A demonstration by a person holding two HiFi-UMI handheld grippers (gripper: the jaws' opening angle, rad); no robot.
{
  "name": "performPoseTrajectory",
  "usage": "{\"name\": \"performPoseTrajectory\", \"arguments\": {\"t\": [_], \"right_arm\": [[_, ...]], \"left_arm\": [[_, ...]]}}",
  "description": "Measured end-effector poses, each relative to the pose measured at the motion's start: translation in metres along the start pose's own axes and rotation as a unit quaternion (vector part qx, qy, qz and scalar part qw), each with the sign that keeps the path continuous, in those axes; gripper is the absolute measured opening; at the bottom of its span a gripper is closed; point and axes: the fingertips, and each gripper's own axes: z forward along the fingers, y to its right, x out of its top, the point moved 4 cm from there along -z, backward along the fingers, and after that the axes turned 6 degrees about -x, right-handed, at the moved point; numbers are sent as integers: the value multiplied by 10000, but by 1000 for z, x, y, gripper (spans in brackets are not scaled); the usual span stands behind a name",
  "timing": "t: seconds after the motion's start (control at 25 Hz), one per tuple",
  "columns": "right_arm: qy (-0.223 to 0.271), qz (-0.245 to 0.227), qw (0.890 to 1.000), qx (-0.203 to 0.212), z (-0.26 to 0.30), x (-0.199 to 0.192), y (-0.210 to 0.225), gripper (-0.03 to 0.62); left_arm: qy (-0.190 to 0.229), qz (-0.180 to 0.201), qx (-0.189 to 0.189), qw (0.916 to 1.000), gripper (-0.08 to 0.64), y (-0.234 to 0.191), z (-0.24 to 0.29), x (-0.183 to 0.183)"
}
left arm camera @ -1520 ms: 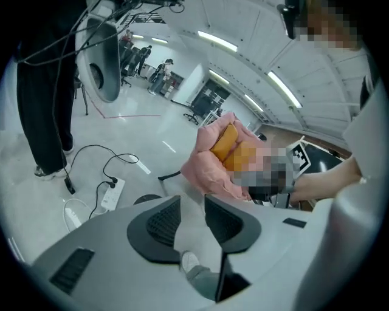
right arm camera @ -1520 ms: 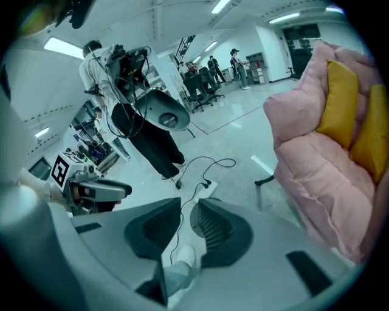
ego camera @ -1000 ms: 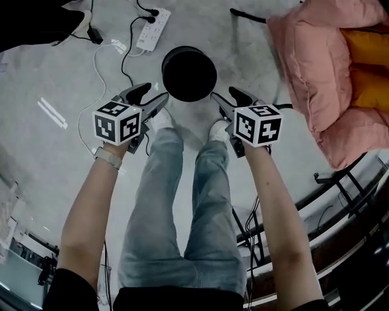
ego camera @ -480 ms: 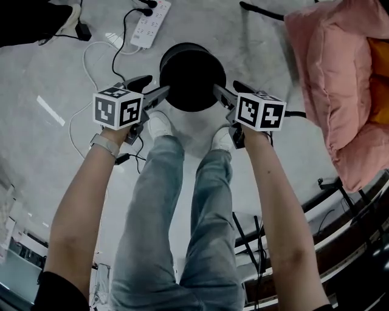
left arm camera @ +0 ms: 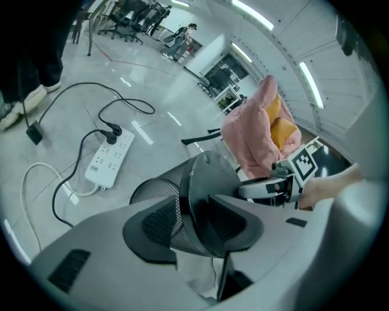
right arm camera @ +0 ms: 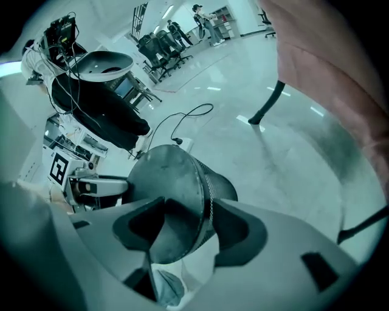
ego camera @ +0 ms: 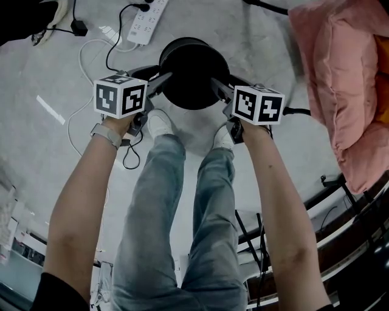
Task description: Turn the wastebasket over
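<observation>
Lowered since before, the left hand-held gripper (left arm camera: 187, 205), jaws just closing, pinches the base edge of the wastebasket (ego camera: 193, 73), upended on the floor, while the right hand-held gripper (right arm camera: 187, 206) narrows, unclamped, around the opposite edge, likely for a two-sided flip

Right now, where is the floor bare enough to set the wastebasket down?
Bare floor lies between the wastebasket and the pink cushion; more lies left of the left forearm. Crowded: power strip beyond it, shoes on the near side.
</observation>
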Motion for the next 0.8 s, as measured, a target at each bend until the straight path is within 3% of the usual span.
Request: {"name": "performPoseTrajectory", "arguments": {"t": [0.08,0.4,0.8], "right_arm": [[132,-104,9998,-144,-5,3,2,231],[821,-660,9941,-254,-27,6,5,221],[1072,-936,9894,-275,-47,-42,13,219]], "left_arm": [[205,19,54,9998,115,4,-3,7],[474,783,67,9958,112,30,-10,4],[393,916,73,9950,106,59,-8,-38]]}}
